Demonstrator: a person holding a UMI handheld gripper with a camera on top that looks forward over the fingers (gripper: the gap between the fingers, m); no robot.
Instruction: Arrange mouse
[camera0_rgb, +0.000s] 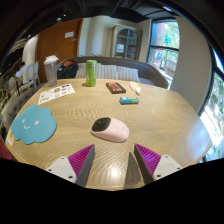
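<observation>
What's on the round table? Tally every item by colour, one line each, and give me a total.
Pink and black computer mouse: 1
Blue cloud-shaped mat: 1
Green cylindrical can: 1
White printed paper sheet: 1
Small teal flat item: 1
Dark reddish flat item: 1
Total: 6

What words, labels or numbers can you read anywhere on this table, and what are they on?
None can be read.
The printed sheet beside the blue mat: print too small.
The green can: no legible label.
The mouse, just ahead of the open tongs: no visible marking.
</observation>
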